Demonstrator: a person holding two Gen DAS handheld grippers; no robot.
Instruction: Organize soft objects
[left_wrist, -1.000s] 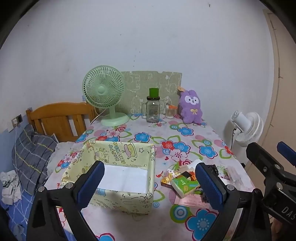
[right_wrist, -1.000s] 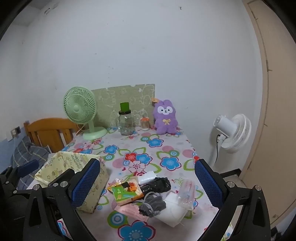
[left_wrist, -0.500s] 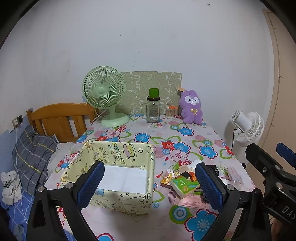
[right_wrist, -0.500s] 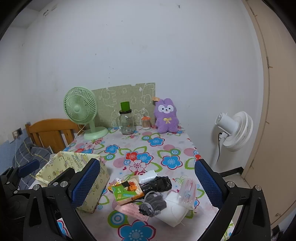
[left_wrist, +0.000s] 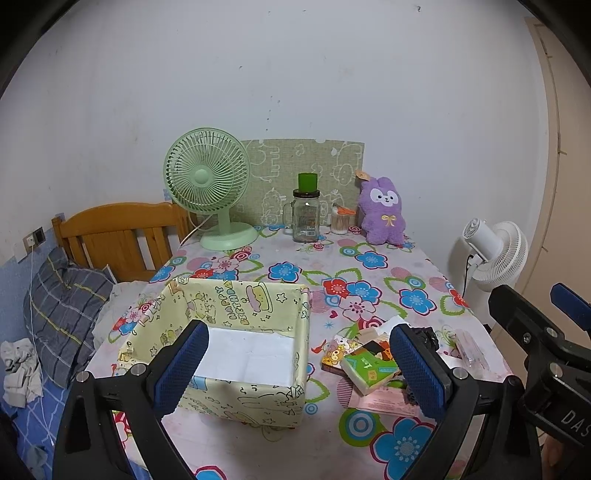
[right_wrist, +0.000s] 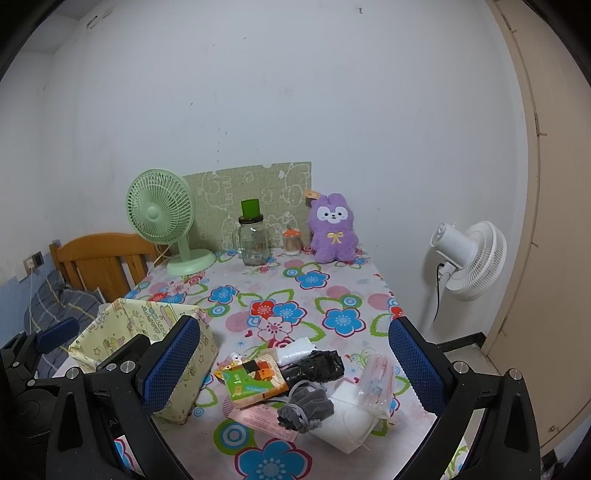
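A pale yellow cartoon-print fabric box (left_wrist: 236, 306) stands open at the table's front left, with only a white liner inside; it also shows in the right wrist view (right_wrist: 147, 325). To its right lies a pile of small soft items: a green tissue pack (right_wrist: 255, 380), a black bundle (right_wrist: 317, 365), a grey drawstring pouch (right_wrist: 306, 406), a white mask (right_wrist: 347, 417) and a clear packet (right_wrist: 375, 380). My left gripper (left_wrist: 299, 369) is open and empty above the box's front right corner. My right gripper (right_wrist: 291, 365) is open and empty above the pile.
At the table's back stand a green desk fan (left_wrist: 207, 181), a glass jar with a green lid (left_wrist: 306, 214), a small swab jar (left_wrist: 339, 219) and a purple plush rabbit (left_wrist: 382, 210). A white floor fan (right_wrist: 469, 254) stands to the right, a wooden bed headboard (left_wrist: 122, 236) to the left.
Both grippers have shifted only slightly; the right wrist view has risen a little. Nothing on the table has moved.
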